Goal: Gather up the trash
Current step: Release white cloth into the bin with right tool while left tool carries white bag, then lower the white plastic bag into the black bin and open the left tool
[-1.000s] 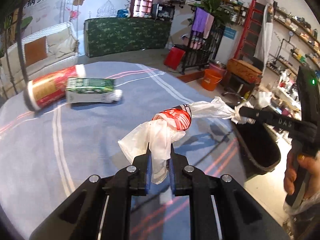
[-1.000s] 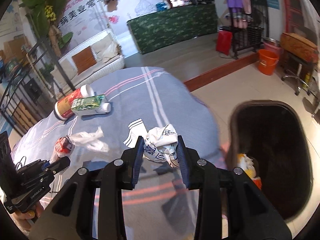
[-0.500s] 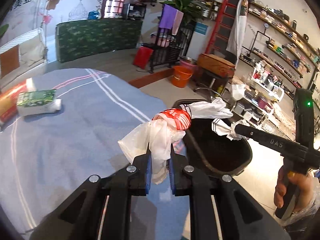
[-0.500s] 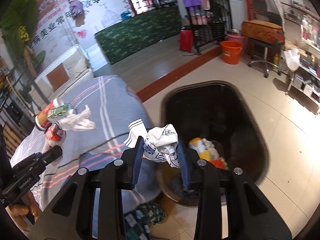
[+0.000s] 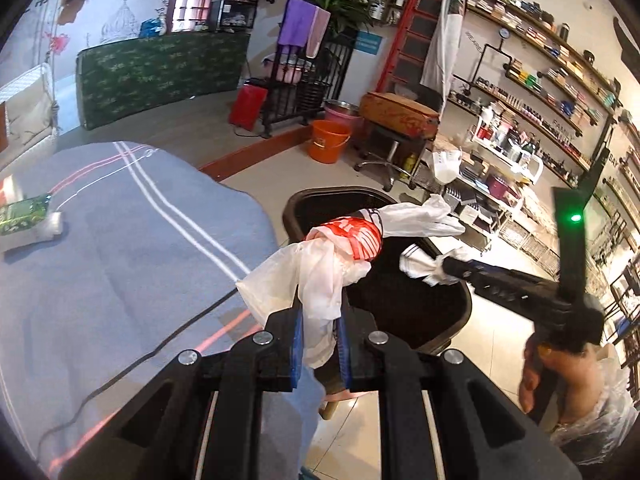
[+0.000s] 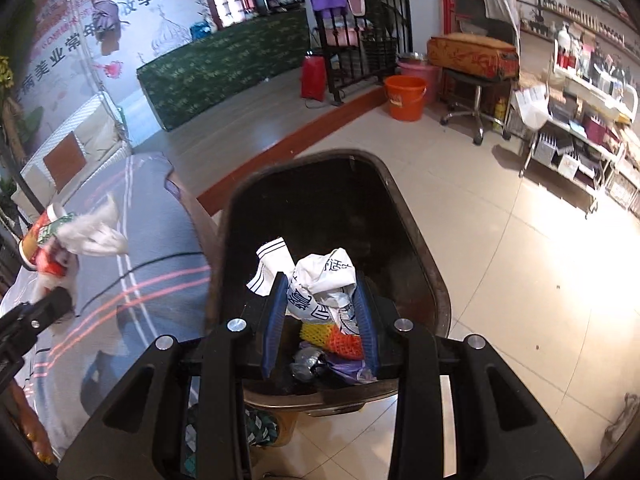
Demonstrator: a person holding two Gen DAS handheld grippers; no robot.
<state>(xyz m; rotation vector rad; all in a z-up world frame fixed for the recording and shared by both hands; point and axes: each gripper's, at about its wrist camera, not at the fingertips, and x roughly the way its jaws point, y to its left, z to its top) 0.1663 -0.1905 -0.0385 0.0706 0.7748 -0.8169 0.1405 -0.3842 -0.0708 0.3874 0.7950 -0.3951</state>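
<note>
The fingers [image 6: 362, 312] of the right gripper [image 6: 320, 312] are clamped on a crumpled printed wrapper [image 6: 322, 280], and it hangs directly over the open black bin [image 6: 424, 264], where orange netting and other rubbish already lie at the bottom. The step in hand looks like the drop itself. Since the wrapper is already centred over the mouth, the person would do well to part the fingers fully there, rather than near the rim, so the light paper falls inside and does not catch an edge.

The left gripper [image 5: 318, 344] has its blue pads [image 5: 297, 344] pinched tight on a white plastic bag [image 5: 316, 280] with a red-printed bundle at its far end. That bundle hangs over the near side of the bin, beside the edge of the blue striped worktop [image 5: 120, 260]. It probably needs carrying further over the opening before release, because the bag's loose tail may drape on the rim. A green carton [image 5: 24, 216] remains on the worktop.
</note>
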